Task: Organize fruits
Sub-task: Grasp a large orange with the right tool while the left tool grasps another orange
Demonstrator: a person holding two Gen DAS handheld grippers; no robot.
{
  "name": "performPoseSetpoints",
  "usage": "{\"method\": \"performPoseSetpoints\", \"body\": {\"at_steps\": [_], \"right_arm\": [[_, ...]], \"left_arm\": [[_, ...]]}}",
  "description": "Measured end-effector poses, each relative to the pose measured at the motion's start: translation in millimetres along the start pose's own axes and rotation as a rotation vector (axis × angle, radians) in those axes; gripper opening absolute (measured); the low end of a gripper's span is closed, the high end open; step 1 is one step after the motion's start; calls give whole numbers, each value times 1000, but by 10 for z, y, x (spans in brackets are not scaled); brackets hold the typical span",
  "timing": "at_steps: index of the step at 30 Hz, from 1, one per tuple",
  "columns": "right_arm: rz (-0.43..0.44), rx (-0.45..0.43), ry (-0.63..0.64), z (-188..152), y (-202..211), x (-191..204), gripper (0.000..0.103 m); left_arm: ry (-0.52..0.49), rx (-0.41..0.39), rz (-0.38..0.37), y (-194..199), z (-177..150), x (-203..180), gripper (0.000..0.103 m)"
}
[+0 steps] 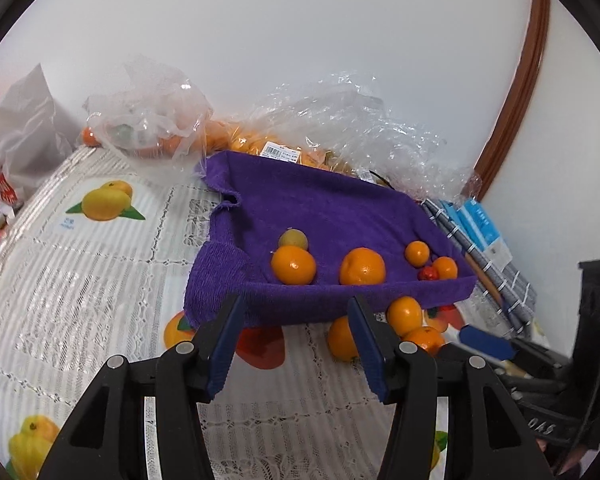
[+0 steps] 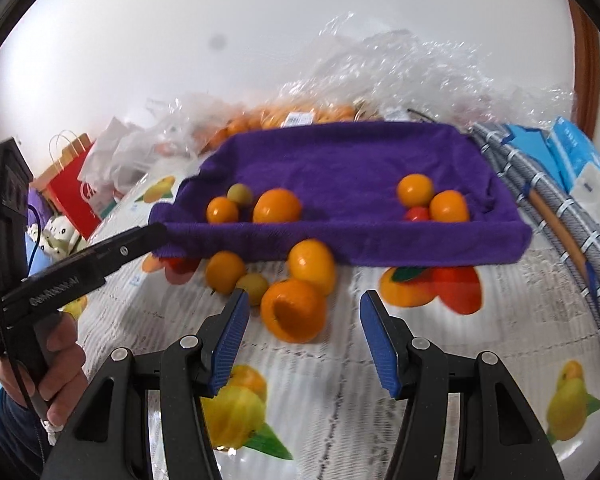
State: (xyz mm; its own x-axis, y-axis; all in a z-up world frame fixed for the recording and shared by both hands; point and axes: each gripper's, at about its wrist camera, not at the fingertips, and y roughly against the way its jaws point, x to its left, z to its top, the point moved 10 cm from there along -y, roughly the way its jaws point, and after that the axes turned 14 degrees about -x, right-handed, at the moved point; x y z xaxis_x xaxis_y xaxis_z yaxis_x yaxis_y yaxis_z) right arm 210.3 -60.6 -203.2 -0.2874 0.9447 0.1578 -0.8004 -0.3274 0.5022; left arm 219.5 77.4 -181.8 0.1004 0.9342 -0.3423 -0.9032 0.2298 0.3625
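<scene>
While both tongs hover low over the bench (image 1: 80, 264), nothing sits between their pads. The left tongs (image 1: 296, 344) are parted and empty, their blue pads (image 1: 226, 344) framing the near edge of the purple towel (image 1: 332, 208); seen from the right wrist, their tip lies at the towel's near-left corner, though I cannot tell whether it touches. A hand (image 2: 62, 364) grips their handle. The right tongs (image 2: 304, 336) also stand apart and empty, with a large orange (image 2: 294, 312) just beyond their left pad. The towel is draped over a tray-like shape on the fruit-print cloth (image 2: 340, 400). On it lie two groups: to the left, two oranges (image 1: 293, 267) with a small yellow-green fruit (image 1: 293, 238) behind them; to the right, two smaller oranges (image 1: 417, 253) and a small red fruit (image 1: 428, 274) touching one of them. On the cloth, just in front of the towel's near edge, sits a loose cluster: three oranges (image 2: 311, 266) and another small yellow-green fruit (image 2: 254, 285), bunched close together. Behind the towel, against the wall, crumpled clear bags (image 1: 340, 120) hold more oranges. At far left stands a red paper bag (image 2: 70, 192); to the right of the towel lie a checked cloth (image 2: 548, 216) and a blue box (image 2: 580, 164).
</scene>
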Motion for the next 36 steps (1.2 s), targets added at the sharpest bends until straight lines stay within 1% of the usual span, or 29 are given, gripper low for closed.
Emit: {"method": "performPoseSetpoints", "body": {"at_steps": [5, 7, 9, 11, 13, 15, 16, 17, 18, 20, 21, 24, 26, 27, 28, 32, 34, 36], "right_arm": [[5, 36, 3, -101, -120, 35, 57], [4, 44, -13, -133, -165, 17, 56], [11, 68, -25, -184, -229, -2, 50], [13, 97, -28, -233, -273, -13, 41], [19, 81, -36, -209, -245, -15, 41], [15, 35, -28, -151, -138, -28, 41], [14, 22, -27, -128, -99, -37, 41], [16, 9, -30, -102, -37, -55, 41], [16, 0, -36, -75, 15, -78, 41], [7, -17, -35, -24, 107, -138, 41], [-4, -24, -25, 2, 154, -182, 41], [-33, -43, -8, 59, 272, -313, 41], [-45, -55, -15, 70, 357, -411, 41], [-49, -59, -19, 67, 386, -441, 41], [-53, -63, -22, 58, 419, -477, 41], [-73, -73, -34, 12, 504, -597, 41], [-78, -71, -38, -8, 522, -630, 41], [-82, -72, -44, -24, 541, -646, 41]], "left_arm": [[42, 5, -5, -8, -24, 53, 52], [47, 9, -8, -25, -40, 49, 52], [36, 16, -10, -41, -65, 20, 51], [17, 21, -21, -54, -88, -35, 51], [-6, 29, -35, -69, -119, -104, 51], [-15, 47, -74, -100, -164, -204, 50], [-13, 77, -112, -143, -218, -292, 50], [-21, 99, -123, -173, -256, -340, 50], [-38, 121, -122, -217, -300, -385, 50], [-71, 153, -92, -300, -368, -444, 50], [-70, 164, -87, -333, -383, -462, 47], [-22, 173, -94, -383, -395, -480, 46], [-10, 188, -82, -418, -424, -462, 39], [-4, 201, -82, -437, -445, -459, 32], [2, 207, -81, -452, -456, -456, 31], [-13, 200, -80, -462, -463, -468, 30], [-21, 199, -92, -452, -471, -492, 30], [-26, 179, -99, -421, -452, -508, 30]]}}
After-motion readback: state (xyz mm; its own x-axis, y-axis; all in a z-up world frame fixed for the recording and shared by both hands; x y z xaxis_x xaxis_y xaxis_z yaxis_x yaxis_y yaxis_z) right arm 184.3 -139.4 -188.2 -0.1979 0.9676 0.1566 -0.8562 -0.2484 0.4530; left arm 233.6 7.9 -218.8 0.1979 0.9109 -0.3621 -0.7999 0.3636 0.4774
